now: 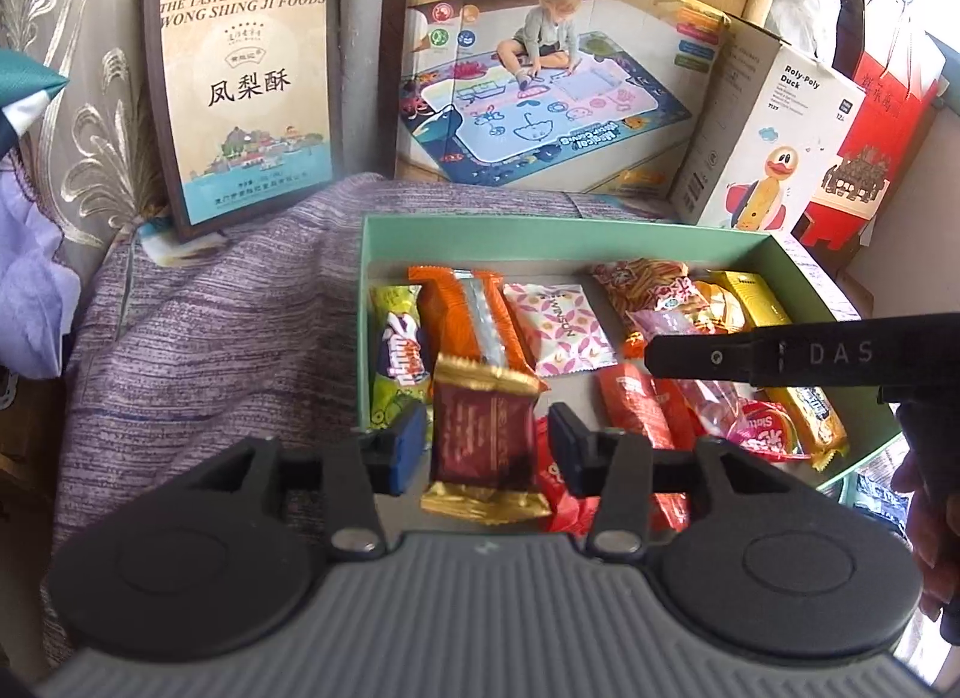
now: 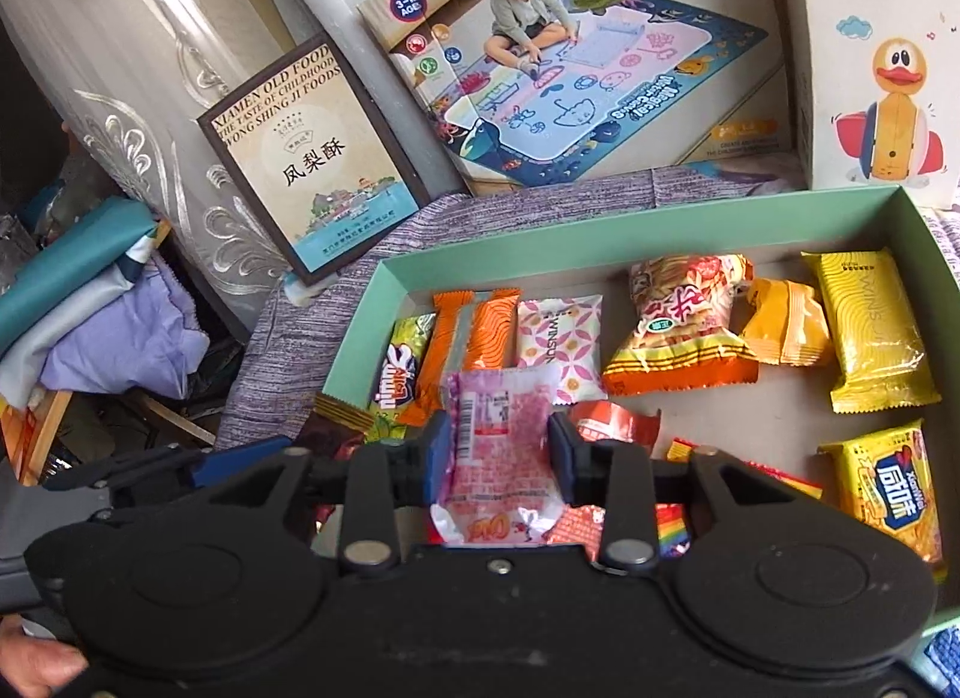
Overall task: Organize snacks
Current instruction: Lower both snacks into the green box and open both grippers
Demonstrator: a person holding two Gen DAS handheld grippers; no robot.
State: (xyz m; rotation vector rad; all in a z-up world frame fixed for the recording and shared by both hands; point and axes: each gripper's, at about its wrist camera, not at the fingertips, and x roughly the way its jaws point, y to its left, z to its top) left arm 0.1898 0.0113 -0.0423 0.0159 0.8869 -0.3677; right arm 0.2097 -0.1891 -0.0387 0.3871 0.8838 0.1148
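Observation:
A shallow green box (image 1: 540, 233) on a purple cloth holds several snack packets. In the left wrist view a maroon packet with gold ends (image 1: 483, 398) stands upright between the pads of my left gripper (image 1: 487, 446), above the box's near left corner. A thin gap shows on each side of it, so the jaws are open. In the right wrist view a pink packet (image 2: 501, 398) sits between the pads of my right gripper (image 2: 499, 446), its edges right at the pads with no visible squeeze. It hangs over the near left part of the box (image 2: 600, 254).
A brown-framed pastry box (image 1: 246, 92), a play-mat box (image 1: 552, 80) and a duck toy box (image 1: 774, 140) stand behind the green box. The right gripper's black body (image 1: 750, 356) crosses the box's right side. Folded cloths (image 2: 102, 326) lie at the left.

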